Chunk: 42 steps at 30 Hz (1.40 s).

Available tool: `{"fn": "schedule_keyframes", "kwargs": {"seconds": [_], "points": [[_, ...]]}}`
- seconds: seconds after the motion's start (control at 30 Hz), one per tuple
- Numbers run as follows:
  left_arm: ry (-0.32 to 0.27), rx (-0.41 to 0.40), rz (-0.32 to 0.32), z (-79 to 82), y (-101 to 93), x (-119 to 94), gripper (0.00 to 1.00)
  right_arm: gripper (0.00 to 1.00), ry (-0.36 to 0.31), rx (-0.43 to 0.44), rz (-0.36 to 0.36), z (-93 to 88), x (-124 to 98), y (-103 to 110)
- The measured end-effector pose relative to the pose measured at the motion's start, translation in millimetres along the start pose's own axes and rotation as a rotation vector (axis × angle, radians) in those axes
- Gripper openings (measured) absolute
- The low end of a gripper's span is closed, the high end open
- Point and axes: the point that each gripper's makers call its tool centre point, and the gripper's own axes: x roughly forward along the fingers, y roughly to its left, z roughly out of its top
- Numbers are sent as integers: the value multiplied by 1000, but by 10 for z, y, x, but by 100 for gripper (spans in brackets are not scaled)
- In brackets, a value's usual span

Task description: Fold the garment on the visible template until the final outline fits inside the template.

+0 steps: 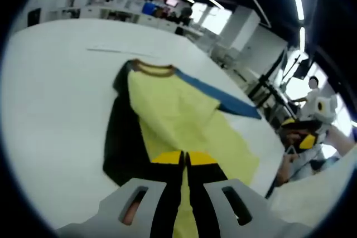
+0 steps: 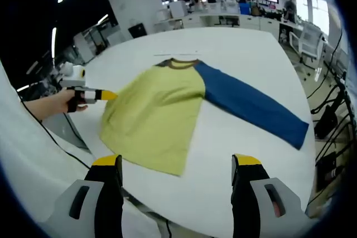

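Note:
A long-sleeved shirt with a yellow body (image 2: pixel 153 112), a brown collar (image 2: pixel 179 63) and blue sleeves lies on the white table (image 2: pixel 240 43). Its right sleeve (image 2: pixel 251 107) stretches flat toward the table's edge. My left gripper (image 2: pixel 106 95), held in a hand, is shut on the shirt's side edge and holds it up off the table. In the left gripper view its jaws (image 1: pixel 184 159) are pressed together on yellow cloth (image 1: pixel 178 110), with a dark strip (image 1: pixel 120 137) beside it. My right gripper (image 2: pixel 177 163) stands open just short of the hem, holding nothing.
A faint thin line (image 2: pixel 173 54) is marked on the table beyond the collar. The table edge runs close under my right gripper, with cables (image 2: pixel 329 115) and floor beyond it. Desks and shelves (image 2: pixel 245 9) fill the far room. A person's sleeve (image 1: pixel 312 193) is near.

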Motion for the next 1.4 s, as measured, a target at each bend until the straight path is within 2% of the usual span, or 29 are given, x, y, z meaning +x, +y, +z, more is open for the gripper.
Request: {"fn": "schedule_keyframes", "kwargs": {"seconds": [0.77, 1.4], "points": [[71, 80, -88, -83, -398, 398, 0, 81, -11, 32, -35, -139, -156, -46], [92, 78, -147, -152, -706, 605, 0, 81, -12, 52, -58, -238, -260, -86]]}}
